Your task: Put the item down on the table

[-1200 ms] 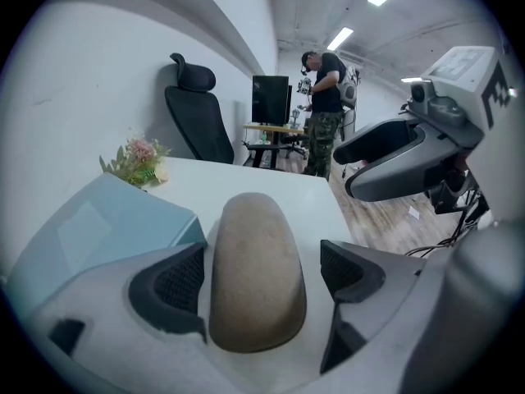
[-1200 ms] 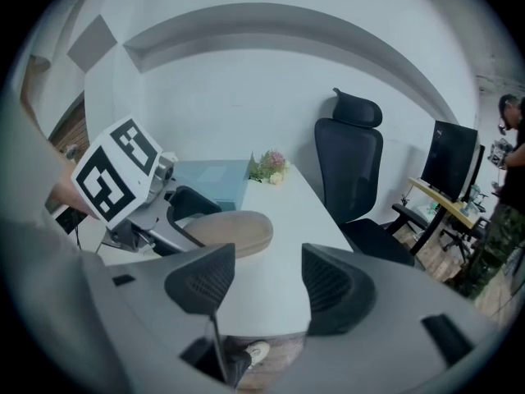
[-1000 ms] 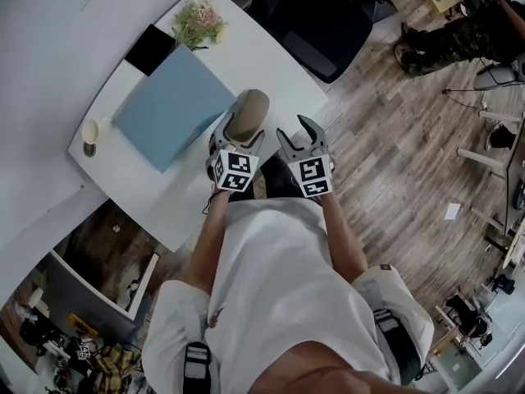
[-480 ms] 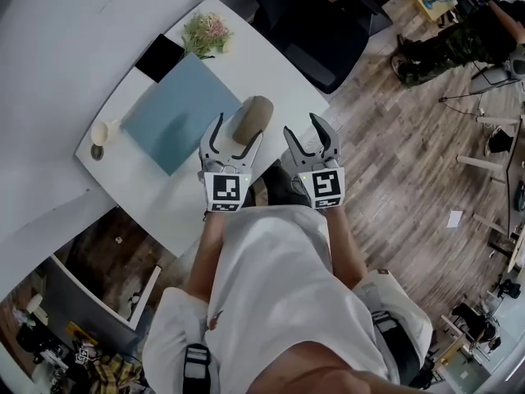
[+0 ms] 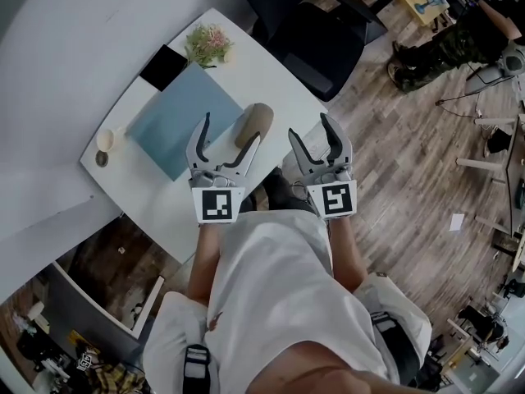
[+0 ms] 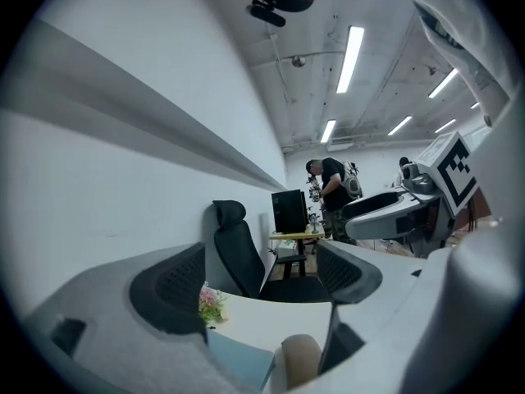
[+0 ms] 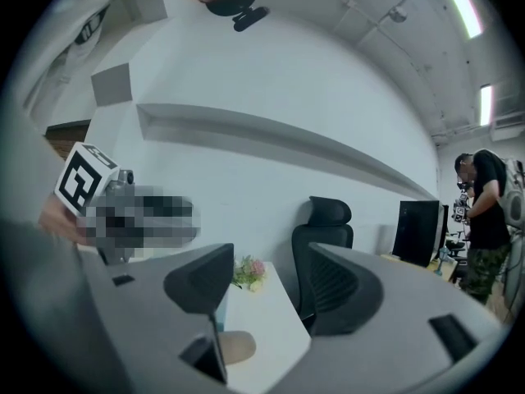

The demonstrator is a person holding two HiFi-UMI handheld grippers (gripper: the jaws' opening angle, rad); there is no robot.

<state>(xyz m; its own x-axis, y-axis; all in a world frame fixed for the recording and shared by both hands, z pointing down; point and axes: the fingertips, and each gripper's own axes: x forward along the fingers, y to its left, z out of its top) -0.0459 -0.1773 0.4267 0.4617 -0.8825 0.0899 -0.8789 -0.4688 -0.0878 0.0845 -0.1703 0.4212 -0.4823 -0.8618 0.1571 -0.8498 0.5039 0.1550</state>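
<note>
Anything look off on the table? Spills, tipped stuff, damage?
Nothing stands out. The tan item lies on the white table beside the blue mat; no spill shows. The left gripper and right gripper have jaws apart, empty.

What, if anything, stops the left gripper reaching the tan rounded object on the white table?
Likely nothing, so yes: the left gripper is open, and the tan rounded object lies just ahead of it with nothing between.
</note>
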